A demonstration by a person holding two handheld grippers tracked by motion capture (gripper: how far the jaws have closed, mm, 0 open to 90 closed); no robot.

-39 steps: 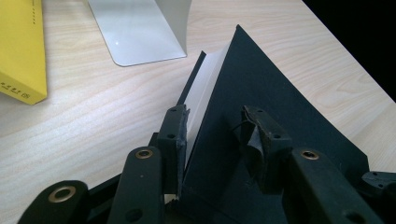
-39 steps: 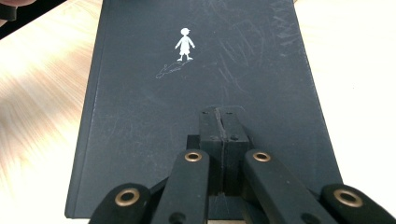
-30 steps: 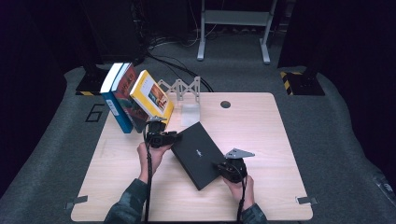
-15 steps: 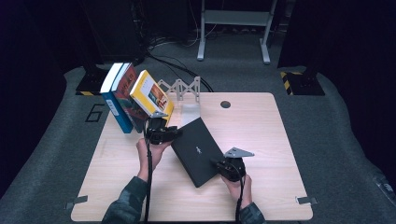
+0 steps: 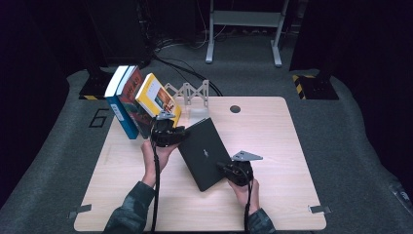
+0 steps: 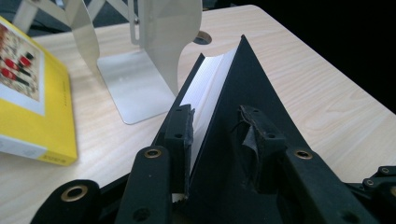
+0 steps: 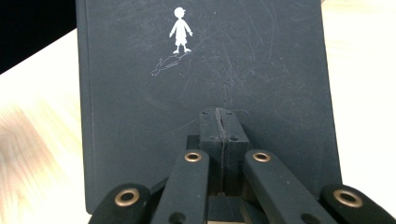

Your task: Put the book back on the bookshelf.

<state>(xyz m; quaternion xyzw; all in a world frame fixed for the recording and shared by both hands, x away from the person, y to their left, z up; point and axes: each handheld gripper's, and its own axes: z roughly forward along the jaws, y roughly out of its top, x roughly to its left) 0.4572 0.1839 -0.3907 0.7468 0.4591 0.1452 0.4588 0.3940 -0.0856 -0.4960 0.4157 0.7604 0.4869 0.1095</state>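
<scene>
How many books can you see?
4. A blue book, a red book and a yellow book lean together at the table's back left; a black book is held between both grippers. More may hide behind them.

Bright table (image 5: 272, 146) amid dark surroundings; soft high view; slight blur

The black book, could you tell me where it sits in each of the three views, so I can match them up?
High view: the black book lies mid-table, between the left gripper and the right gripper.
Left gripper view: centre, raised on edge, white page block showing, clamped between the jaws.
Right gripper view: its dark cover with a small white figure spans the picture ahead of the closed jaws.
Shared landmark: the pale wooden table.
</scene>
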